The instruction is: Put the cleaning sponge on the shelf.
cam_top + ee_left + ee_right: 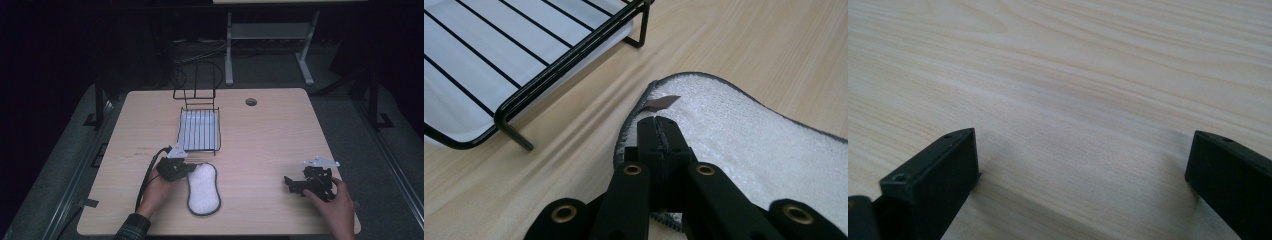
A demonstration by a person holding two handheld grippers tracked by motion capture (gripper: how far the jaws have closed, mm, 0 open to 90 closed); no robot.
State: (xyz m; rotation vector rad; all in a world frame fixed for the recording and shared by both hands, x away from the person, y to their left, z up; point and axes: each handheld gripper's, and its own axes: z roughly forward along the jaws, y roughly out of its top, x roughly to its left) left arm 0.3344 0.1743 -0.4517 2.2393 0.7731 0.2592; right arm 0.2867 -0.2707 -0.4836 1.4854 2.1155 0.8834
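Note:
A white oval fleecy pad (204, 187) with a dark grey border lies on the wooden table (270, 135), front of centre. My left gripper (187, 167) sits at the pad's left edge. In the left gripper view its jaws are pressed together on the pad's (749, 135) border, just behind a small grey tag (661, 103), so the left gripper (657, 122) is shut on the pad's edge. My right gripper (290, 184) rests at the front right of the table. It stands open (1083, 140) over bare wood with nothing between its fingers.
A black wire rack (200, 130) over a white tray stands just behind the pad, with an upright wire frame at its far end. Its near corner (499, 115) is close to my left gripper. A round cable hole (251, 102) is at the table's back.

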